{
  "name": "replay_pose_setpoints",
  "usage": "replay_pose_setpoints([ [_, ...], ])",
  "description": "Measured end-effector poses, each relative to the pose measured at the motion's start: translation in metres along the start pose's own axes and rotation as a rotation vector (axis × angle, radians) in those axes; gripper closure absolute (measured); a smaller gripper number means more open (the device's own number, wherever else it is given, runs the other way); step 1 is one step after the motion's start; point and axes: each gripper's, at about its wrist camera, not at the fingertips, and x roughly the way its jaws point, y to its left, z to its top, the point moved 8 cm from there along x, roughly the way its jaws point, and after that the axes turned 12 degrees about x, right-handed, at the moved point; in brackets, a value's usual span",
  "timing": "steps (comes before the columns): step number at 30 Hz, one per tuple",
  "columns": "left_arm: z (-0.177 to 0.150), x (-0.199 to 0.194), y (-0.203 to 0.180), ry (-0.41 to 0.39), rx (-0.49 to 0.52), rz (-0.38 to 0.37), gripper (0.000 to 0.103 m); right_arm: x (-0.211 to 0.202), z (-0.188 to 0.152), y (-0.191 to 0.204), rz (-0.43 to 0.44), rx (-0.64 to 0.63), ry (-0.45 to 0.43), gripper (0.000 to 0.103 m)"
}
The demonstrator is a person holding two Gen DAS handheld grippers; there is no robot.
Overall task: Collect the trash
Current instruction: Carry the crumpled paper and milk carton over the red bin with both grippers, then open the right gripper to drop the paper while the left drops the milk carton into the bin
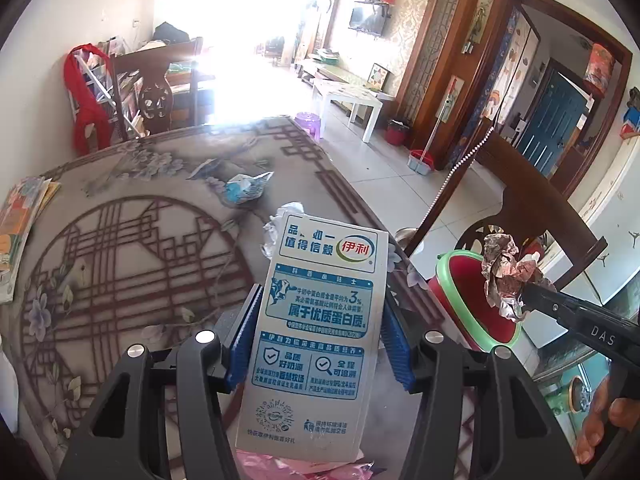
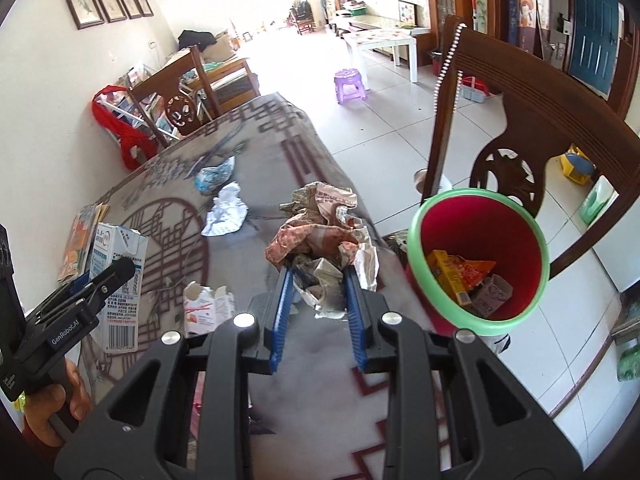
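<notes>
My left gripper (image 1: 320,300) is shut on a white and blue milk carton (image 1: 316,340) and holds it upright above the table; the carton also shows in the right wrist view (image 2: 118,280). My right gripper (image 2: 316,276) is shut on a crumpled newspaper wad (image 2: 320,232), which hangs over the bin's rim in the left wrist view (image 1: 506,274). The red bin with a green rim (image 2: 478,260) stands beside the table's right edge and holds orange wrappers. On the table lie a blue-white wrapper (image 2: 214,176), a white crumpled paper (image 2: 226,216) and a torn small carton (image 2: 206,308).
The table (image 2: 168,208) has a patterned grey and maroon cloth. Booklets (image 1: 20,232) lie at its left edge. A dark wooden chair (image 2: 516,128) stands behind the bin, with a bead string on its post. Another chair (image 1: 160,88) stands at the far end. Pink plastic (image 1: 288,466) lies under the carton.
</notes>
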Motion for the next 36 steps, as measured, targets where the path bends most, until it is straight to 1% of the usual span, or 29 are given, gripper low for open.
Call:
replay_pose_setpoints([
  [4, 0.007, 0.010, -0.022, 0.008, 0.028, -0.026, 0.050, -0.001, 0.005, -0.027, -0.027, 0.035, 0.000, 0.077],
  [10, 0.015, 0.027, -0.065, 0.022, 0.086, -0.073, 0.050, -0.006, 0.013, -0.060, -0.051, 0.082, -0.015, 0.077],
  [15, 0.018, 0.039, -0.092, 0.042, 0.128, -0.097, 0.050, -0.003, 0.020, -0.087, -0.078, 0.121, -0.019, 0.077],
  [21, 0.024, 0.050, -0.112, 0.056, 0.157, -0.107, 0.050, 0.009, 0.036, -0.123, -0.116, 0.159, -0.021, 0.077],
  [28, 0.033, 0.064, -0.127, 0.066, 0.171, -0.109, 0.050, 0.014, 0.053, -0.152, -0.150, 0.182, -0.025, 0.077],
  [36, 0.045, 0.080, -0.150, 0.071, 0.204, -0.130, 0.050, 0.024, 0.055, -0.175, -0.167, 0.203, 0.008, 0.077],
])
